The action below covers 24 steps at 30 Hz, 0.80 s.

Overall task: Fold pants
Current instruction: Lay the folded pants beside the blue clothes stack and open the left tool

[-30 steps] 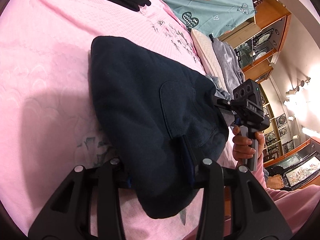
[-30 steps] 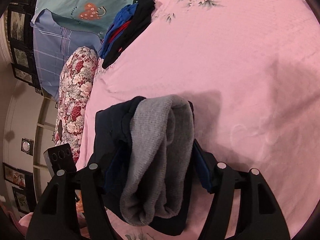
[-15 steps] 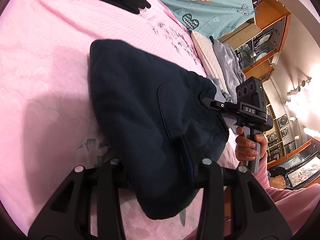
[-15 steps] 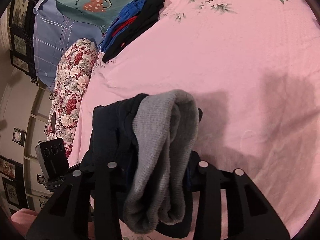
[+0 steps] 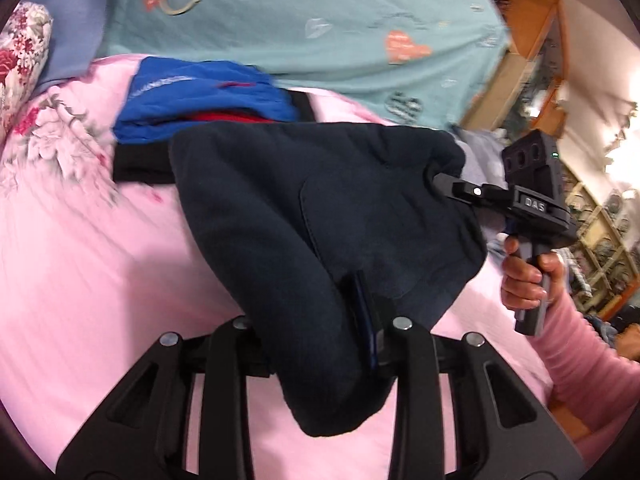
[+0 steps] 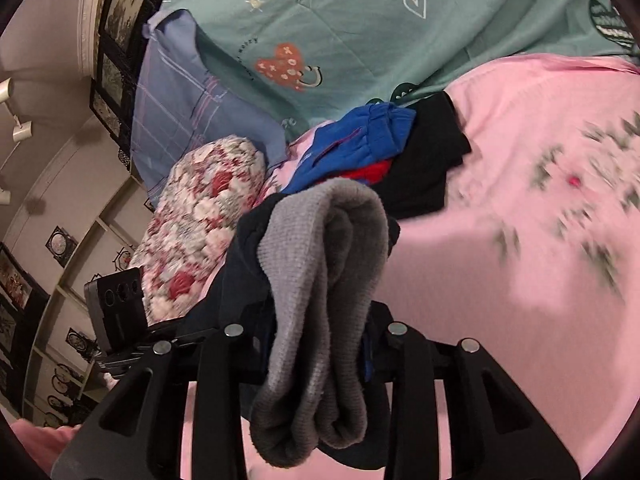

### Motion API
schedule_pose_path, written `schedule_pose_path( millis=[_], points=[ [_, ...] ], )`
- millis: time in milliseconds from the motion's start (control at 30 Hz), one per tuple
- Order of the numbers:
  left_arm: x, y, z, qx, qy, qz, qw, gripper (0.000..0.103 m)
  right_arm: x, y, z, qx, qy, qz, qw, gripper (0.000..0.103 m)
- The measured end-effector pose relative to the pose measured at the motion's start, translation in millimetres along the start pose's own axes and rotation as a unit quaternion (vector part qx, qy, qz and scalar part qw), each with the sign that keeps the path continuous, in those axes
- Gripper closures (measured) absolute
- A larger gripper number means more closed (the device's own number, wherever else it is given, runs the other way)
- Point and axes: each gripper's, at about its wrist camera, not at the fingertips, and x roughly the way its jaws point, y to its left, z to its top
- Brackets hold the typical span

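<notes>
While both grippers clamp navy pants (image 5: pixel 320 216), right gripper (image 5: pixel 436 178) reads "DAS".

Pink floral bedspread (image 6: pixel 540 184), teal quilt with heart prints (image 5: pixel 304 20), flowered bolster (image 6: pixel 204 216), blue checked pillow (image 6: pixel 176 96), wooden display cabinet (image 5: pixel 532 52), framed pictures on beige wall (image 6: pixel 116 24), ceiling spotlights (image 6: pixel 16 128)

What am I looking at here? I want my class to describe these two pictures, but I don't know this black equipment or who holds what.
A person holds a handheld gripper in each hand; each carries a fisheye camera looking along its fingers. The left view shows the left gripper clamping dark navy folded pants, with the right gripper gripping the other end. The right view shows the pants' grey cuffs. Below is a pink bedspread with a pile of folded clothes.
</notes>
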Motion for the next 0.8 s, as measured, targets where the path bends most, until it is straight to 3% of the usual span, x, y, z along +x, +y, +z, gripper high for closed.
schedule_pose_path(
  millis=[100, 133, 167, 200, 267, 333, 433, 500, 600, 700, 800],
  points=[
    [33.3, 44.0, 3.0, -0.035, 0.024, 0.025, 0.9988, 0.071, 59.6, -34.1, 8.4, 0.021, 0.031, -0.033, 0.999, 0.069],
    [40.3, 53.5, 0.0, -0.048, 0.035, 0.022, 0.998, 0.066, 73.9, -44.5, 6.0, 0.032, 0.044, -0.049, 0.997, 0.067],
    [43.2, 64.0, -6.4, -0.062, 0.038, 0.012, 0.9973, 0.062, 85.6, -56.5, 1.4, 0.044, 0.048, -0.071, 0.995, 0.06],
    [40.2, 68.1, -9.9, -0.062, 0.03, 0.013, 0.9976, 0.058, 86.8, -61.4, -0.9, 0.052, 0.042, -0.064, 0.996, 0.055],
    [31.5, 64.5, -7.8, -0.044, 0.023, 0.041, 0.9979, 0.044, 80.3, -67.5, -2.4, 0.074, 0.037, -0.051, 0.995, 0.045],
    [18.4, 59.2, -5.6, -0.042, -0.001, 0.077, 0.9962, 0.025, 68.6, -64.7, -1.8, 0.084, 0.038, -0.074, 0.993, 0.04],
    [-10.2, 39.6, -0.6, -0.048, -0.033, 0.12, 0.9911, 0.011, 35.3, -43.1, -3.4, 0.072, 0.025, -0.097, 0.992, 0.035],
    [-34.2, 12.0, -1.9, -0.019, -0.064, 0.163, 0.9844, 0.002, 4.6, -14.4, -13.2, 0.037, -0.011, -0.136, 0.99, 0.013],
    [-55.1, -29.3, -14.5, 0.023, -0.085, 0.213, 0.9731, 0.002, -19.5, 23.2, -35.9, -0.019, -0.032, -0.18, 0.983, 0.001],
    [-53.1, -60.8, -33.4, 0.049, -0.078, 0.228, 0.9692, 0.002, -25.4, 50.9, -64.3, -0.059, -0.034, -0.241, 0.968, 0.001],
    [-47.2, -79.1, -54.0, 0.061, -0.07, 0.24, 0.9664, 0.002, -22.9, 69.1, -93.0, -0.104, -0.041, -0.274, 0.955, 0.001]
  ],
)
